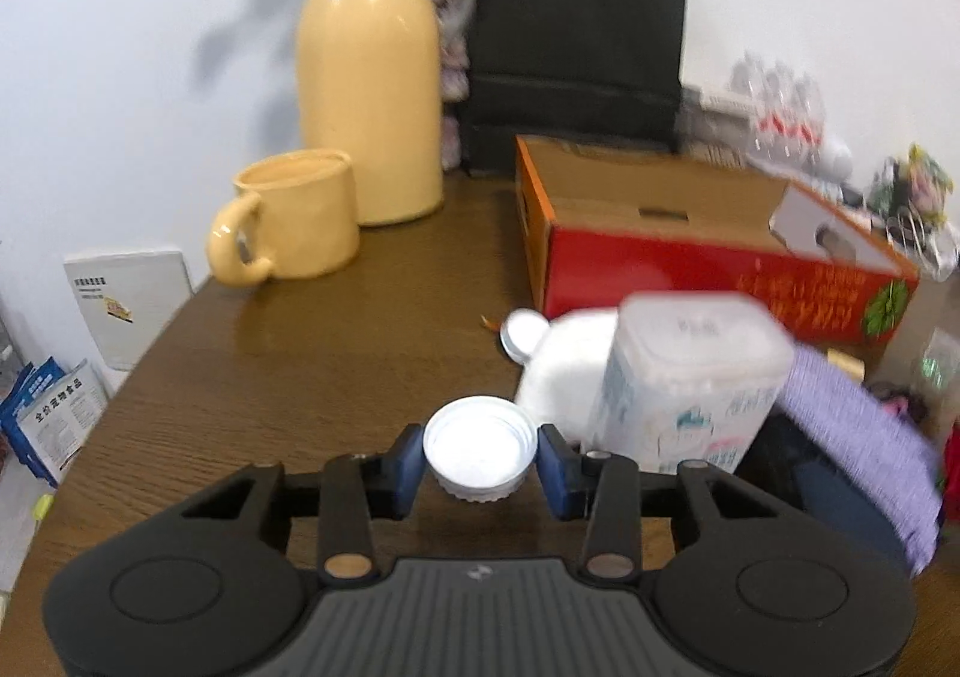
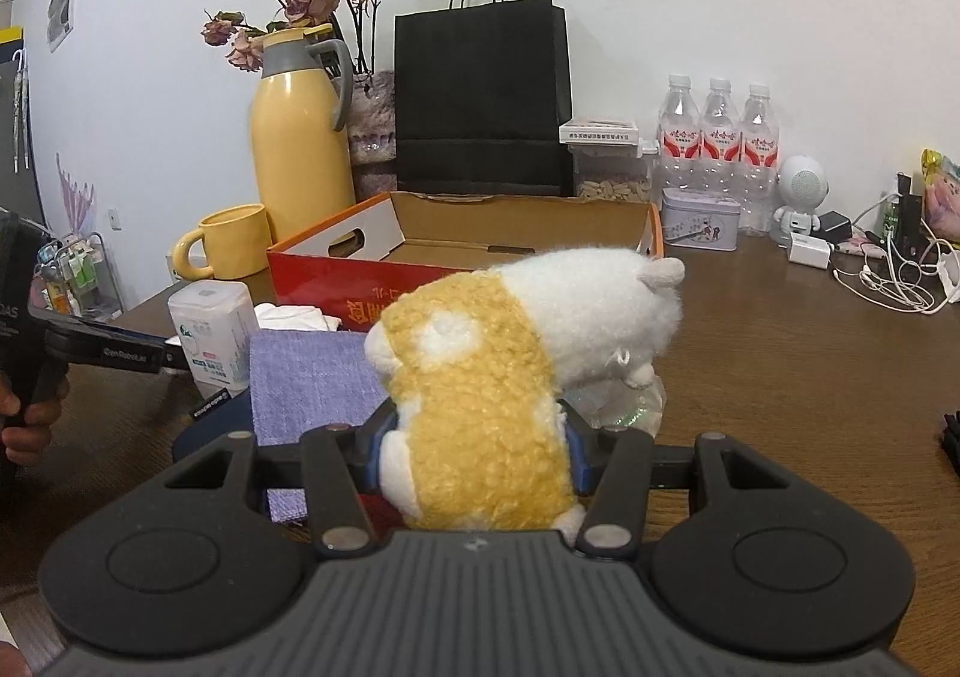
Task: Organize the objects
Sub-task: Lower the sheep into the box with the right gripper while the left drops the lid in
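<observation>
My left gripper (image 1: pixel 480 458) is clamped on a white cap (image 1: pixel 480 452), bottom centre of its frame, presumably bound for the red carton (image 1: pixel 690 257) at upper right. My right gripper (image 2: pixel 477 446) squeezes the plush toy (image 2: pixel 510 377) at centre. A white canister (image 1: pixel 690 377) and purple cloth (image 2: pixel 312 377) crowd the path to the carton.

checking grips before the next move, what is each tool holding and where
Right tool grips the plush toy round its yellow middle. Left tool brackets a white cap; contact unclear.
</observation>
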The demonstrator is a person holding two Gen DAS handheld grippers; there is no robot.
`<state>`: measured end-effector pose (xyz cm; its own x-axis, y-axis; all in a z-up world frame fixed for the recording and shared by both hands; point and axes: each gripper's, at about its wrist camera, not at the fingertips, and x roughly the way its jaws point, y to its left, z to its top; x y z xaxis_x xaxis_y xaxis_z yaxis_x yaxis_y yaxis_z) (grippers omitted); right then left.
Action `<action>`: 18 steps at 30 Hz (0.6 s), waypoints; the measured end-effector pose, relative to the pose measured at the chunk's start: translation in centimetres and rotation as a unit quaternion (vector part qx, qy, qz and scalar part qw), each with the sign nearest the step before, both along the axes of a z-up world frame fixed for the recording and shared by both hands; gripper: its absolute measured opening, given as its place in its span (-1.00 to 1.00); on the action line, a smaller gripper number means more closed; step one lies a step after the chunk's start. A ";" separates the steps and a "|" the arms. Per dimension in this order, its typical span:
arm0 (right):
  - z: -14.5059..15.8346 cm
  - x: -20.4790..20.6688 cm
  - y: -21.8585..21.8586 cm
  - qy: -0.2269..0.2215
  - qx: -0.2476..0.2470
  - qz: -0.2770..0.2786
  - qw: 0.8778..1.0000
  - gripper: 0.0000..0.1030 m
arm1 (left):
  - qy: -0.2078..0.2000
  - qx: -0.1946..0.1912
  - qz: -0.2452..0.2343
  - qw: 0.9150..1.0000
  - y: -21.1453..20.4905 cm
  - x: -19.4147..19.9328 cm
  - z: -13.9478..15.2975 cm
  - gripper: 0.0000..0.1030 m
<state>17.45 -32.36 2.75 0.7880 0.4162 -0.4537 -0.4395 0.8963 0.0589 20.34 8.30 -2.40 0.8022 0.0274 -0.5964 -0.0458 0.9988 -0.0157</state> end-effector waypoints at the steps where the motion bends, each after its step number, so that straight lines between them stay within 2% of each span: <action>1: 0.1 0.0 0.0 -0.001 0.001 0.000 1.000 0.03 | -0.006 -0.001 0.006 1.000 0.1 -0.2 0.5 -0.25; 5: 0.9 0.0 0.5 -0.009 0.004 0.007 1.000 0.03 | -0.042 -0.017 0.017 0.999 0.3 -0.9 3.3 -0.25; 10: 2.2 1.0 1.5 -0.018 0.011 0.014 1.000 0.03 | -0.087 -0.025 -0.003 0.996 -1.7 -1.0 6.9 -0.25; 18: 4.4 3.3 3.7 -0.033 0.026 0.024 0.999 0.03 | -0.117 -0.032 -0.035 0.992 -6.6 1.9 9.7 -0.25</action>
<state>20.76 -28.67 7.16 0.7938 0.4757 -0.3789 -0.4863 0.8706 0.0744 22.20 1.66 7.28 0.9171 -0.0654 -0.3932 0.0364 0.9961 -0.0809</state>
